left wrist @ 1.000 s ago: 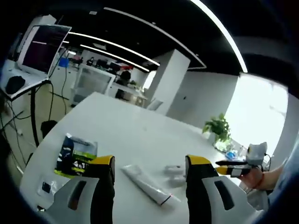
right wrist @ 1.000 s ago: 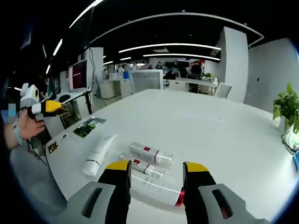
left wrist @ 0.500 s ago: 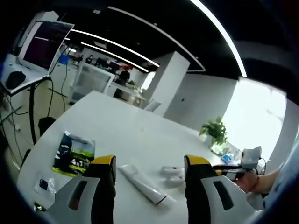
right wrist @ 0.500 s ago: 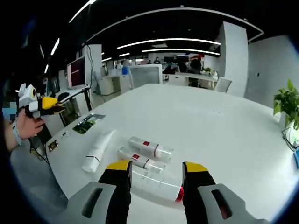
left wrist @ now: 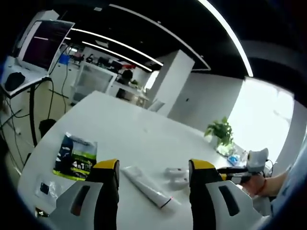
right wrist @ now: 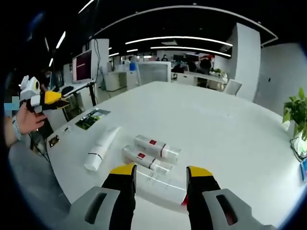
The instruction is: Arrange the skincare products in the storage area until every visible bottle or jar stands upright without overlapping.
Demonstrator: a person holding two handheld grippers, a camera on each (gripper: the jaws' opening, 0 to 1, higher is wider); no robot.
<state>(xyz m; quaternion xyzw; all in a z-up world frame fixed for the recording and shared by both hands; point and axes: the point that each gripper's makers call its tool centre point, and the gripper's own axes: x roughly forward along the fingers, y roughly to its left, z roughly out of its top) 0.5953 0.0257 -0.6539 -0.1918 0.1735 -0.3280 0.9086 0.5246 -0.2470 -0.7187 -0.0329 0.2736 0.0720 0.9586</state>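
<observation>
Several skincare items lie flat on the white table (right wrist: 225, 120). A white tube (right wrist: 101, 148) rests at the left. Beside it lie two small white bottles with red labels (right wrist: 156, 146) (right wrist: 144, 159). A clear bottle with a red cap (right wrist: 160, 184) lies just beyond my right gripper (right wrist: 160, 171), which is open and holds nothing. My left gripper (left wrist: 153, 167) is open too, hovering above the table with the white tube (left wrist: 146, 187) and the small bottles (left wrist: 177, 175) beyond it. Each gripper appears in the other's view, held in a hand: the left gripper (right wrist: 45, 99) and the right gripper (left wrist: 242, 170).
A green and black packet (left wrist: 76, 158) (right wrist: 93, 118) and a small card (left wrist: 45, 189) (right wrist: 53, 141) lie near the table's edge. A potted plant (left wrist: 220, 132) stands at the far side. A monitor (left wrist: 45, 43) stands on a desk past the table.
Both views have shifted a little with the hands. The right gripper has dipped slightly toward the clear bottle. None of the products has moved.
</observation>
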